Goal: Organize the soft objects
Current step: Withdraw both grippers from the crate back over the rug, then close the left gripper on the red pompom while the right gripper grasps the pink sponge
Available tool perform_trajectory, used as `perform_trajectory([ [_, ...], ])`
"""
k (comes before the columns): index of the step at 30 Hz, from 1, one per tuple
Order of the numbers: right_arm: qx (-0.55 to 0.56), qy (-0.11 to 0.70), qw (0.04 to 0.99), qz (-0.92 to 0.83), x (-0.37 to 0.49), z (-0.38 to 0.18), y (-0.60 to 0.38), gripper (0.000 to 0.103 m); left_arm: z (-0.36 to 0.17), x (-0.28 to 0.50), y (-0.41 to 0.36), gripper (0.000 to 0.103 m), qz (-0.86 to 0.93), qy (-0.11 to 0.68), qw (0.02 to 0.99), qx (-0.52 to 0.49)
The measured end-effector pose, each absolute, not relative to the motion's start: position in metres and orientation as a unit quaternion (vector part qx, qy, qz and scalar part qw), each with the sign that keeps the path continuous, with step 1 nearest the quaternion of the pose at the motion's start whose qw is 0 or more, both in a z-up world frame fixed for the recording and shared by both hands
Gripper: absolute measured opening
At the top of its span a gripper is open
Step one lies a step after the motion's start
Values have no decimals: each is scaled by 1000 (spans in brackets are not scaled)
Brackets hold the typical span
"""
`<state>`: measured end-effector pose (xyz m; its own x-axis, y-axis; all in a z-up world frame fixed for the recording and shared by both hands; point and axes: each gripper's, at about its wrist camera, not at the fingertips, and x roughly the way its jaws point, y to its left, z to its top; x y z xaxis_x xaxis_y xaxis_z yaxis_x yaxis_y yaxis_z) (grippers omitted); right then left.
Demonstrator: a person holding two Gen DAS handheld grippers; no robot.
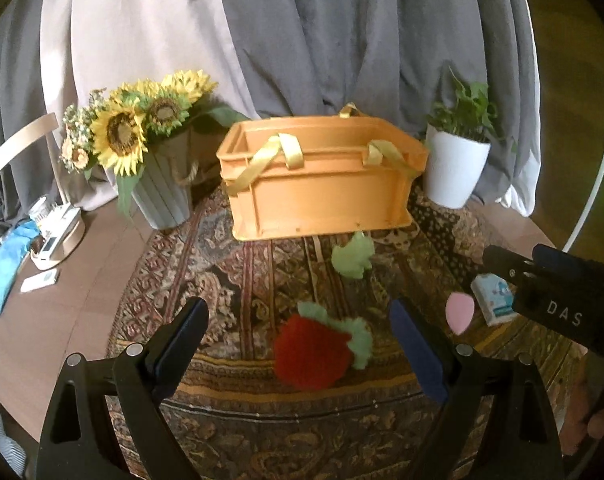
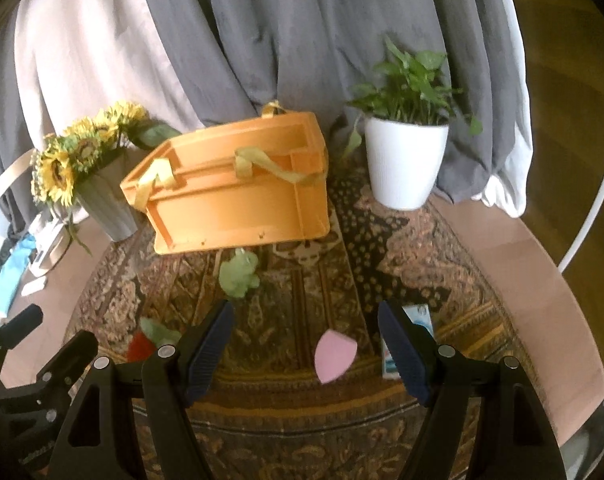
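The left gripper is held low over the patterned cloth, its two blue-padded fingers spread wide with nothing between them. Directly ahead of that gap lies the red plush strawberry, resting on the cloth with its green leafy top turned toward the right; neither pad touches it. The right gripper is likewise spread wide and carries nothing. Between its fingers, on the cloth, lies the pink sponge, a teardrop-shaped piece, apart from both pads. Just beside the right-hand finger sits a small tissue pack, partly hidden behind that finger. Farther forward, a green plush toy lies on the cloth close to the front wall of the orange crate. The crate stands upright near the middle of the cloth, with yellow ribbon handles draped over its near rim; its interior cannot be seen from either view. To the left of the crate stands a grey vase holding sunflowers; to the right stands a white pot with a green plant. Grey and pale curtains hang behind all of these. At the far left edge of the table lie a blue cloth and several small white devices.
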<state>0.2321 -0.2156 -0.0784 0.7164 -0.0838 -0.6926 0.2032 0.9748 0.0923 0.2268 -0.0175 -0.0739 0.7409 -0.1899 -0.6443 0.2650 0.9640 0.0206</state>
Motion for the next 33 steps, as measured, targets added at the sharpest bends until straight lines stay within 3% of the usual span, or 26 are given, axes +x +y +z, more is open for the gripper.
perform_trajectory([
  [33, 95, 432, 891, -103, 249, -165, -221, 66, -166, 257, -27, 92, -155, 400, 899, 87],
])
